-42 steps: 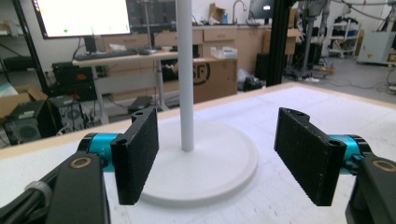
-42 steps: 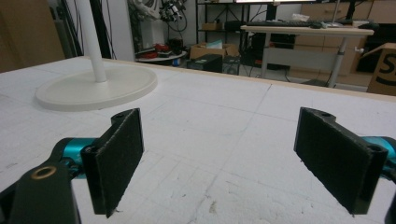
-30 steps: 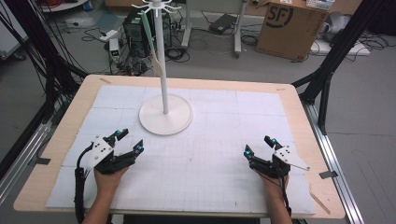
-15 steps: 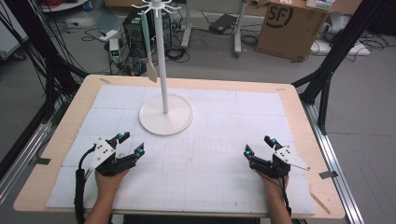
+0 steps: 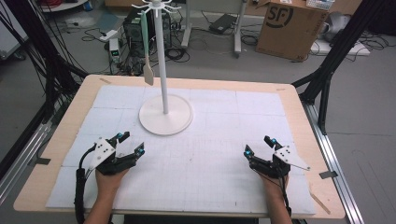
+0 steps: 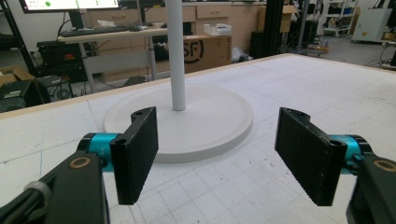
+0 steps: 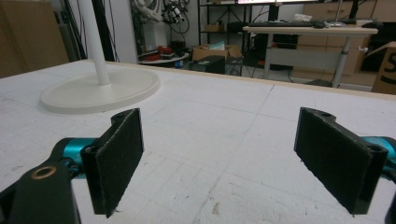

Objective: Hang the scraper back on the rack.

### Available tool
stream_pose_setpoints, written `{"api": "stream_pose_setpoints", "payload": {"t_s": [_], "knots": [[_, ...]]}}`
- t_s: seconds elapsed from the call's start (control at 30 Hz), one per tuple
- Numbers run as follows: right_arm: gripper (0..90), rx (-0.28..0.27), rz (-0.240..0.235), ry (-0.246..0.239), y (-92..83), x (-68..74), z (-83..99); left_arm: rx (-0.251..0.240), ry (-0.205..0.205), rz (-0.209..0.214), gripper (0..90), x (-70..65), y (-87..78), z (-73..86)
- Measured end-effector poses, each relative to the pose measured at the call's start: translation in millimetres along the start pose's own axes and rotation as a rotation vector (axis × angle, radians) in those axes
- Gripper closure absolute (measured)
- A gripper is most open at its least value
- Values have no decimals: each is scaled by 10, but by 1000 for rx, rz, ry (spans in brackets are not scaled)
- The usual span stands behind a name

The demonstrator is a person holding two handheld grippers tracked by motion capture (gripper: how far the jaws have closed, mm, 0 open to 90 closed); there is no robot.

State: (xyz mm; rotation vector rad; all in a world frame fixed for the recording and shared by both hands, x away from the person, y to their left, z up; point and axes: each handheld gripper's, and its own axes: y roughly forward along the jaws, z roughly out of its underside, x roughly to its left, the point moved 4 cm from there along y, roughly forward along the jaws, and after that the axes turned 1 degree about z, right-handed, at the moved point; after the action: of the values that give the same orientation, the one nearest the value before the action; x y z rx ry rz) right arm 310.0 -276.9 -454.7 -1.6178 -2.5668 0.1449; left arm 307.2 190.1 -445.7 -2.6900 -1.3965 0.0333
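A white stand [image 5: 163, 65] with a round base [image 5: 166, 119] rises from the back middle of the table, hooks at its top. A pale green spatula [image 5: 146, 46] hangs from one hook, left of the pole. My left gripper [image 5: 130, 143] rests low at the front left, open, nothing between its jaws, pointing toward the base [image 6: 187, 126]. The left gripper view has its jaws wide apart [image 6: 215, 158]. At the front right my right gripper [image 5: 259, 145] is open and empty too [image 7: 233, 163], with the stand's base [image 7: 100, 91] off to its far left.
White gridded mat [image 5: 224, 140] covers a wooden table [image 5: 299, 102]. A thin wooden stick [image 5: 320, 201] lies near the front right corner. Cardboard box [image 5: 292, 25], cables and dark frame posts stand on the floor beyond the table.
The hanging spatula has swung slightly on its hook. Both grippers stay where they were, jaws open as before.
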Motion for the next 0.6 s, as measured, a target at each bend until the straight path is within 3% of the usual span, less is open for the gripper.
{"api": "stream_pose_setpoints", "payload": {"t_s": [0.6], "knots": [[152, -11, -2, 3, 15, -2, -4, -7, -17, 7, 317, -1, -25, 6]]}}
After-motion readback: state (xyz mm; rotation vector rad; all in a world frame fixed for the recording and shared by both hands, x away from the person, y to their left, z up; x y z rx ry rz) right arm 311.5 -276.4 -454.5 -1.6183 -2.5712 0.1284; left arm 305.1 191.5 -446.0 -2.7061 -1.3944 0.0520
